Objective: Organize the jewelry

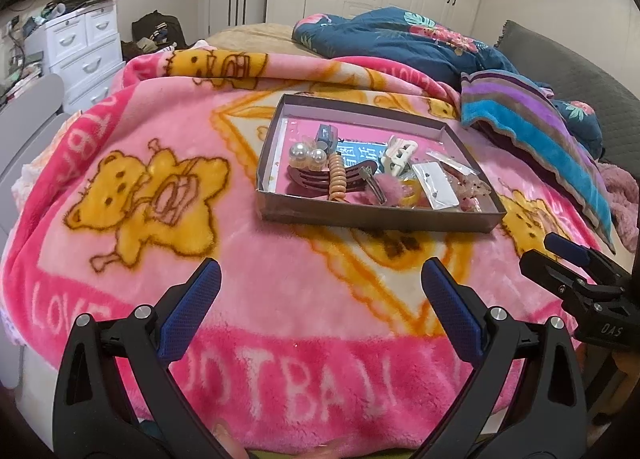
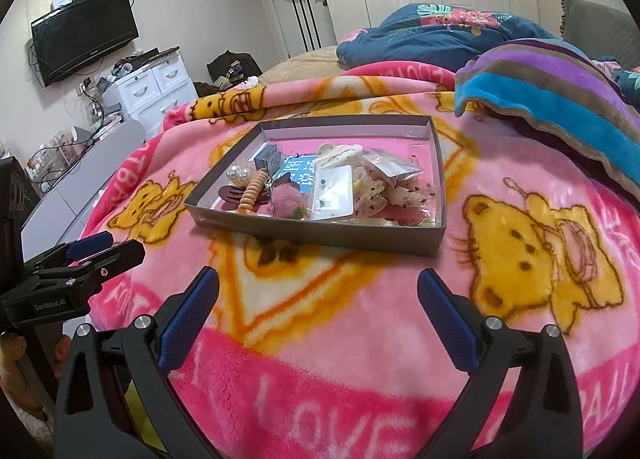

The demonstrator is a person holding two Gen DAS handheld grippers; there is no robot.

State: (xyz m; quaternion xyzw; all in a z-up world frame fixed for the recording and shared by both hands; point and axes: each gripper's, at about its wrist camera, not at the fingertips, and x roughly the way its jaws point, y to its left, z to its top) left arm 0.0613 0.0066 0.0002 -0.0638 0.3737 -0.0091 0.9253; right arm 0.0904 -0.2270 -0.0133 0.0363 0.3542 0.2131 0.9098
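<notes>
Currently both claws hang over the pink bear-print blanket [image 1: 248, 291] on the bed, each spread wide and holding nothing: left claw [image 1: 320, 279], right claw [image 2: 318, 287]. Ahead of them sits the shallow grey box [image 1: 372, 217], holding pearl hair ties [image 1: 306, 155], a dark hair clip [image 1: 316, 179], a white claw clip [image 1: 398, 157] and bagged pieces.

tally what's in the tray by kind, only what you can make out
Contents of the grey tray, as far as the clutter allows:
Pearl beads: 2
Dark red hair clip: 1
Cream claw clip: 1
Peach spiral hair tie: 1
Pink pompom: 1
Clear packets: at least 2
Total: at least 8
</notes>
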